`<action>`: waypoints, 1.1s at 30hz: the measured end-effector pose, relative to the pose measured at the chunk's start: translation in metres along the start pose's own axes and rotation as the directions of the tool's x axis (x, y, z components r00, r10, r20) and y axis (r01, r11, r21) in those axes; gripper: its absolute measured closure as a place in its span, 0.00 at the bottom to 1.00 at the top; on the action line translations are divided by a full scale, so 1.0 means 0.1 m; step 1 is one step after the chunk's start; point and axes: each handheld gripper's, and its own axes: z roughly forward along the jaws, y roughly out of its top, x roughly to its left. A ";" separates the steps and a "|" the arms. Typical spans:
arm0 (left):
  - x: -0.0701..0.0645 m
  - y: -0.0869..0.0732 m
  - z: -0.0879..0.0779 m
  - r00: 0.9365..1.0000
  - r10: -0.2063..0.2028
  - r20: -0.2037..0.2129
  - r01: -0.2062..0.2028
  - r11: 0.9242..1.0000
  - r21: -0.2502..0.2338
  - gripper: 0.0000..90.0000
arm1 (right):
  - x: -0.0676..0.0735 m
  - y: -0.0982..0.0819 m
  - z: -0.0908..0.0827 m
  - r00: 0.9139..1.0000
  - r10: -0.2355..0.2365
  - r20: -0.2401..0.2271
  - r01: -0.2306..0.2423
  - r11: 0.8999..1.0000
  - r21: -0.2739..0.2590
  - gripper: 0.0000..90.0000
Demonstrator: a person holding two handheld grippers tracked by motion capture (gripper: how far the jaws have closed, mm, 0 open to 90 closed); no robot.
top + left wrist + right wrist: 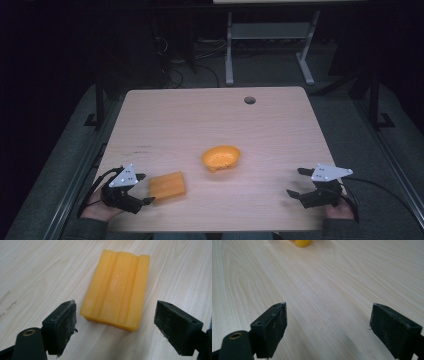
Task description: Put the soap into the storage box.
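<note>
Near front-left table edge: orange ridged block (167, 186) flat on the wooden table (210, 120), not yet picked up. Left gripper (145, 188) w/ jaws spread wide, lined up on block's near short end, pads either side but no contact. Grab, lift, anything after — all left to do, I'd say. Orange bowl (221, 157) sits mid-table, apart from block. Right gripper (295, 182) low at front-right, jaws wide, holding nothing, aimed roughly twd bowl.

I see a yellow-orange ridged block (116, 288) beside an orange speckled bowl (221, 157), both on the pale wood-grain table (280, 130).
</note>
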 end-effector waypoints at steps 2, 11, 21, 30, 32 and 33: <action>0.01 0.03 0.02 1.000 0.003 0.012 -0.003 1.000 0.005 0.19 | 0.00 0.00 0.00 1.000 -0.002 -0.002 0.002 1.000 0.007 0.15; 0.04 0.12 0.10 0.999 0.025 0.027 -0.026 0.999 0.026 0.19 | 0.01 0.00 0.02 1.000 -0.003 -0.006 0.003 1.000 0.012 0.15; 0.02 0.24 0.19 0.998 0.058 0.026 -0.059 0.997 0.046 0.19 | 0.00 0.01 0.03 1.000 -0.007 -0.015 0.007 1.000 0.013 0.15; 0.05 0.32 0.29 0.996 0.066 0.061 -0.070 0.996 0.060 0.19 | 0.00 0.01 0.03 1.000 -0.009 -0.018 0.009 1.000 0.012 0.15; 0.06 0.33 0.31 0.996 0.064 0.062 -0.068 0.996 0.064 0.19 | 0.00 0.01 0.04 1.000 -0.013 -0.019 0.014 1.000 0.010 0.15; 0.06 0.33 0.31 0.996 0.066 0.067 -0.071 0.995 0.071 0.19 | 0.00 0.01 0.04 1.000 -0.015 -0.019 0.015 1.000 0.012 0.15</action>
